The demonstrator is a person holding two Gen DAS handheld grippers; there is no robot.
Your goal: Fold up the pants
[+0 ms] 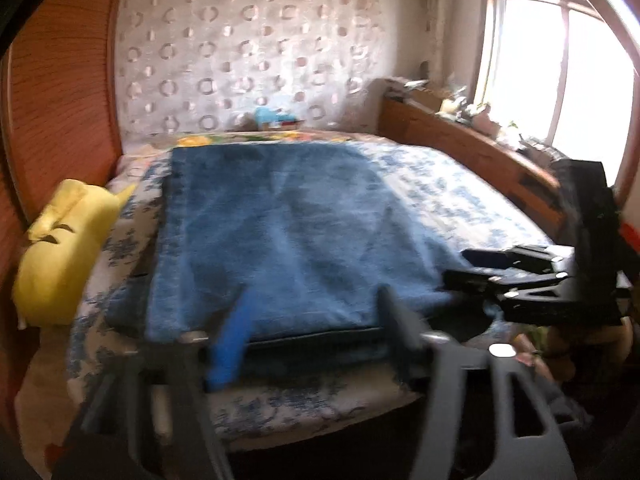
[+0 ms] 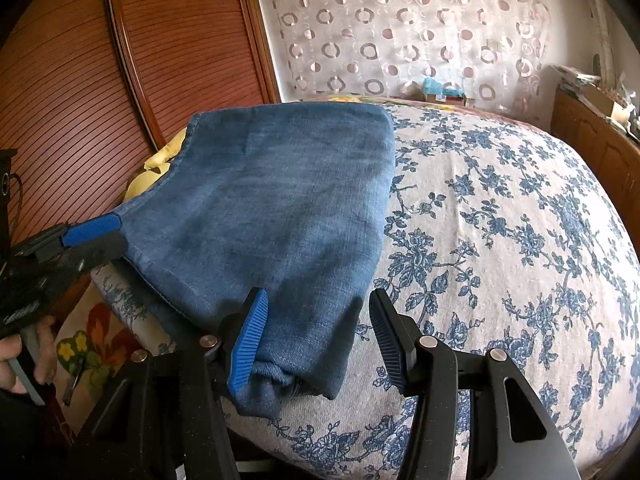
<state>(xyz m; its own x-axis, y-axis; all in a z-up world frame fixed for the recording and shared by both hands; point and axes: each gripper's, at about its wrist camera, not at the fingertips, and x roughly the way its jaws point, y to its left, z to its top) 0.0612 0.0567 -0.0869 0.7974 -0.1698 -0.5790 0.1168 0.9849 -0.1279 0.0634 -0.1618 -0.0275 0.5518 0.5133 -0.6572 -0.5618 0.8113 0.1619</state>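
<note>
Folded blue denim pants (image 2: pixel 272 200) lie flat on a bed with a blue-flowered cover (image 2: pixel 500 220), near its left side. My right gripper (image 2: pixel 318 296) straddles their near right corner. Its blue pad (image 2: pixel 248 340) lies against the cloth while the black pad stands clear of it, so it is open. In the left wrist view the pants (image 1: pixel 280 220) fill the middle, and my left gripper (image 1: pixel 316 296) spreads wide and open over their near edge. The left gripper (image 2: pixel 92 236) also shows at the pants' left edge, and the right gripper (image 1: pixel 500 268) at their right.
A yellow cushion (image 1: pixel 68 248) lies at the bed's left edge against a slatted wooden door (image 2: pixel 80 80). A wooden ledge (image 1: pixel 460 132) with clutter runs under the window (image 1: pixel 560 72) on the right. A person's hand (image 2: pixel 20 360) holds the left gripper's handle.
</note>
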